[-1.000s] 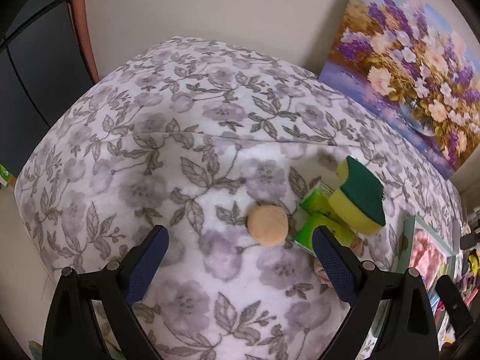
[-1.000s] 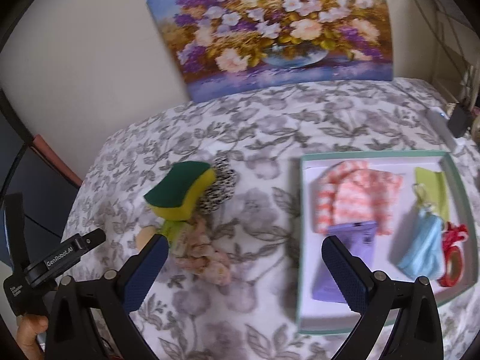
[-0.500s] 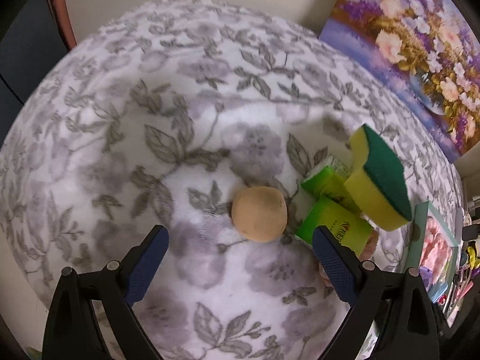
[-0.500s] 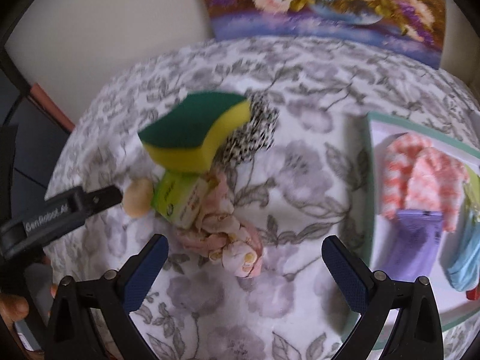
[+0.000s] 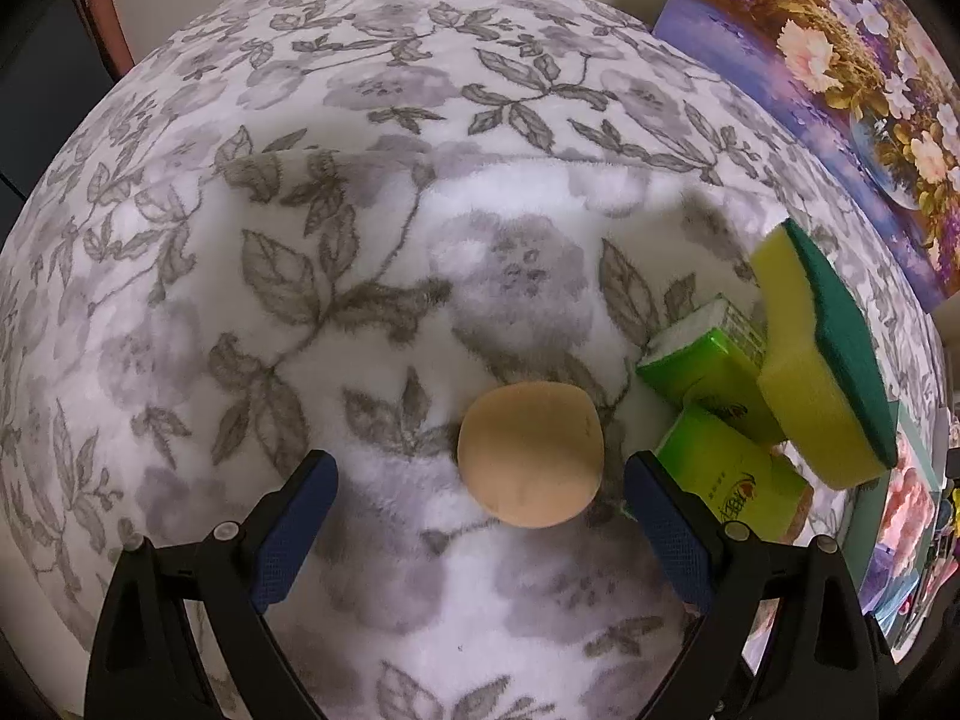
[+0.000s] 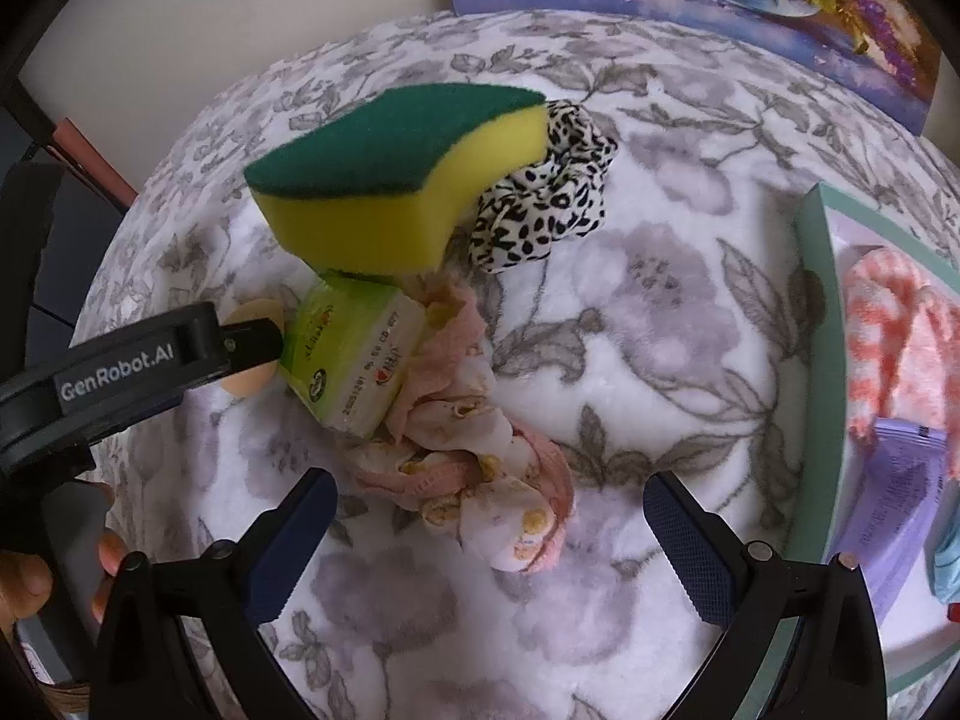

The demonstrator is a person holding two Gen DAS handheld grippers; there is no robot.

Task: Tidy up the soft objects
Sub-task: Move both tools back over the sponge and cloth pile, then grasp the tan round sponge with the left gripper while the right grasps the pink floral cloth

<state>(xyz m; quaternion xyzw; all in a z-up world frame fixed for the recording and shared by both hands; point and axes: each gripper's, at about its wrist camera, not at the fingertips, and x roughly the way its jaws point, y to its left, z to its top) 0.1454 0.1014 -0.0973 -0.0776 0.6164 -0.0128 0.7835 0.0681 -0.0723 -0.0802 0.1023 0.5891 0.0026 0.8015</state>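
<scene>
Between the spread fingers of the left gripper (image 5: 480, 516), nearer its right finger, lies a round tan puff (image 5: 530, 454) flat on the floral blanket (image 5: 300, 180); the jaws stand wide and touch nothing. The puff looks light and squashy, so I judge a gentle pinch across its edges will do, though being thin it may need the fingertips pressed into the plush pile to get under it. Just beyond the right finger sit two green tissue packs (image 5: 717, 414), with a yellow-and-green sponge (image 5: 822, 354) leaning on them.

The right gripper (image 6: 489, 534) is likewise open and empty, poised just short of a crumpled pink floral cloth (image 6: 474, 444). That cloth is limp and should be gathered at its bunched middle. Further out rests a black-and-white spotted scrunchie (image 6: 543, 192), and off to the right the teal-rimmed tray (image 6: 819, 300).
</scene>
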